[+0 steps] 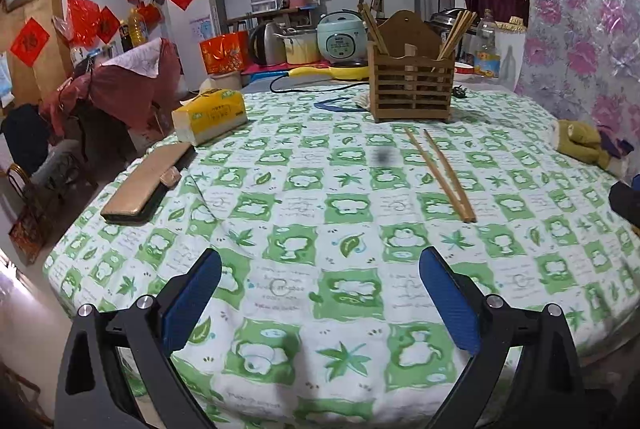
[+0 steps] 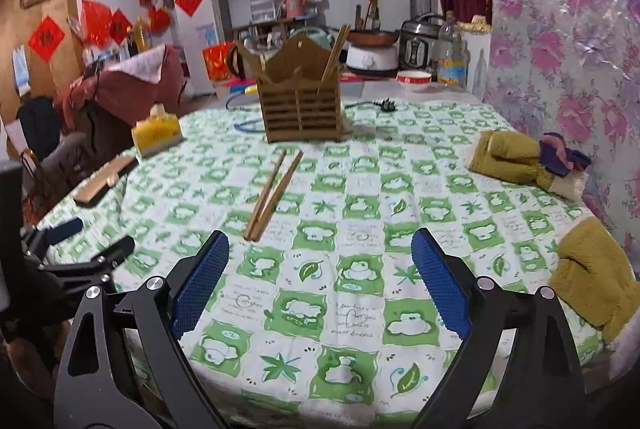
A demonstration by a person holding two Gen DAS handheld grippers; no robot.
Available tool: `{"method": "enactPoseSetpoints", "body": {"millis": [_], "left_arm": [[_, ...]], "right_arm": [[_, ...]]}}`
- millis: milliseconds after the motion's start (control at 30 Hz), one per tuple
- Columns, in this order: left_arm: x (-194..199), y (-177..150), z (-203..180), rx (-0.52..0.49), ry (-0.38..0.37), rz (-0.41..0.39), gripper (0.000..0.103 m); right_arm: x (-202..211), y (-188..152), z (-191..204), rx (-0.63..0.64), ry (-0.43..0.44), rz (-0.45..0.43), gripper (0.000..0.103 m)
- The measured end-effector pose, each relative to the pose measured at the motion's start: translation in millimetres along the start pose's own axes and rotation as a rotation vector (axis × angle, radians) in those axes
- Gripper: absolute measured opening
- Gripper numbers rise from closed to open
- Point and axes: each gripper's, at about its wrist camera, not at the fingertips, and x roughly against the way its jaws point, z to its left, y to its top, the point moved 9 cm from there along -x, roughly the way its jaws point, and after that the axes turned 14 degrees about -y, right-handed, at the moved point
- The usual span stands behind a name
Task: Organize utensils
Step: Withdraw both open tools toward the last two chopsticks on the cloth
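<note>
A pair of wooden chopsticks point(image 1: 439, 173) lies loose on the green-and-white tablecloth point(image 1: 304, 213), in front of a slatted wooden utensil holder point(image 1: 410, 85) that has several chopsticks standing in it. In the right wrist view the pair point(image 2: 274, 195) lies ahead and left of my right gripper point(image 2: 320, 261), with the holder point(image 2: 302, 109) behind. My left gripper point(image 1: 320, 281) is open and empty over the near table, well short of the chopsticks. My right gripper is open and empty too. The left gripper also shows at the left edge of the right wrist view point(image 2: 96, 245).
A yellow tissue pack point(image 1: 210, 117) and a tan wallet point(image 1: 148, 185) lie at the table's left. Mustard plush slippers point(image 2: 508, 159) lie at the right, another point(image 2: 592, 273) near the right gripper. A blue cord point(image 1: 336, 105), a plug point(image 2: 386, 105) and kitchen appliances point(image 1: 342, 37) are behind.
</note>
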Motion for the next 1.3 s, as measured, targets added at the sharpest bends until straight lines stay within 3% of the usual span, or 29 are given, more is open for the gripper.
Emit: {"method": "enactPoseSetpoints", "body": {"millis": [433,700,967,1067,1300], "left_arm": [[-19.3,17.7,0.8,-0.061,0.031,0.006,0.097],[-53.5,29.0,-2.0,-0.025,-0.099,0.115,0.097],[-97.5,29.8,-44.3,-0.074,-0.229,0.234,0.097],[-114.4,27.5,-56.6,-0.095,-0.243,0.28,0.097],[-140.1,21.6,-67.4,-0.126,-0.245,0.351,0.097]], "right_arm": [[-43.4,0.6,11.3,0.046,0.004,0.061,0.09],[-68.4,16.7,-1.1,0.012,-0.038,0.066,0.09],[-95.5,24.6,-18.4,-0.069,-0.076,0.054,0.09],[-104.0,22.0,-22.9,-0.077,-0.098,0.065,0.09],[-109.7,19.5,-27.7,-0.131,-0.049,0.086,0.09]]}}
